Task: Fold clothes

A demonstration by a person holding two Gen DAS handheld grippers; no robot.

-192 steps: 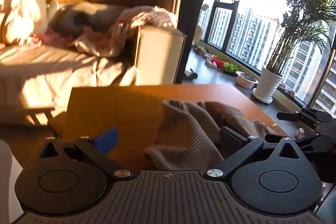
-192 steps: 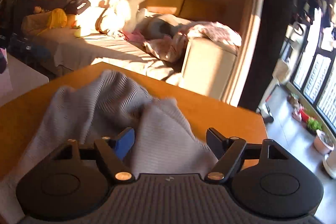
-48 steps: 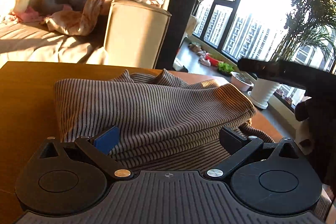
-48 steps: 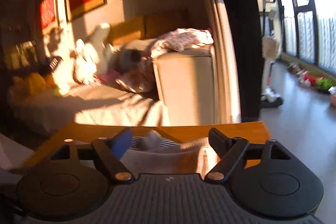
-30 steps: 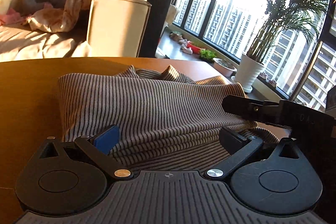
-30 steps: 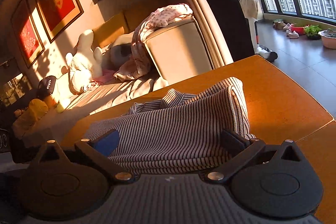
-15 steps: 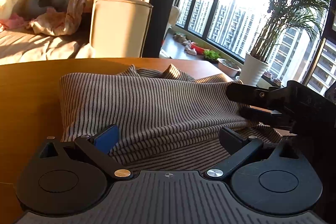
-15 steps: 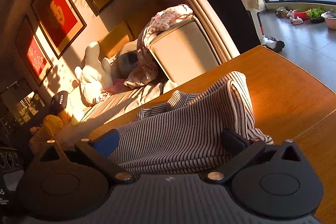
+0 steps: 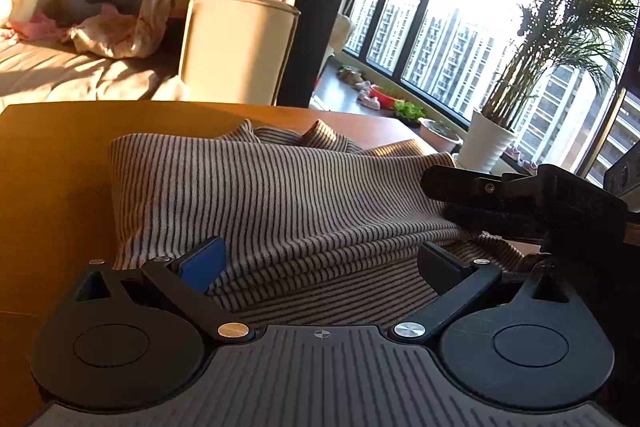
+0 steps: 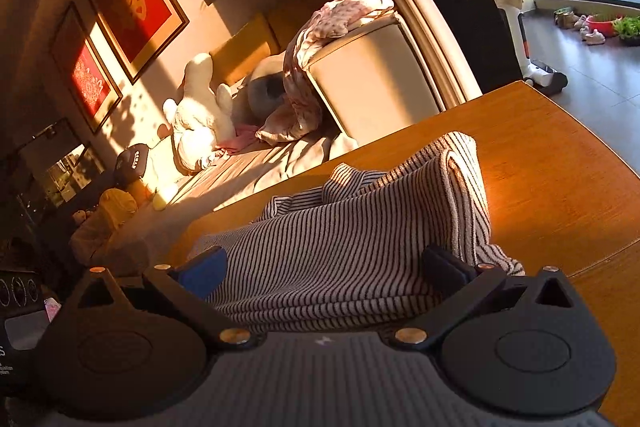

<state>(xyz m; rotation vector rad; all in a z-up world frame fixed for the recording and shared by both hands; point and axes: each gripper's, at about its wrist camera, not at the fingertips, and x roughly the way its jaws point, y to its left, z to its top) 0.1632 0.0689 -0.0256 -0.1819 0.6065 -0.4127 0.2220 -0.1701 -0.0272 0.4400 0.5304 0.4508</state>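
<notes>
A striped knit garment (image 9: pixel 280 195) lies folded in layers on the wooden table (image 9: pixel 56 167). My left gripper (image 9: pixel 320 263) is open, low over the garment's near edge, and its blue and black pads straddle the folds. In the right wrist view the same garment (image 10: pixel 360 235) fills the space between the fingers of my right gripper (image 10: pixel 324 263), which is open too. From the left wrist view the right gripper (image 9: pixel 436 197) shows side-on at the garment's right end, touching or just over the top layer.
Bare table (image 10: pixel 560 167) lies to the right of the garment, with a seam or edge near the gripper. Beyond the table stand a sofa (image 9: pixel 236 43) with a blanket, a potted palm (image 9: pixel 488 147) by the windows, and a soft toy (image 10: pixel 200 107).
The loose garment from several seconds ago now lies folded. Over the last second my right gripper has come in close to its right end. The left gripper has barely shifted.
</notes>
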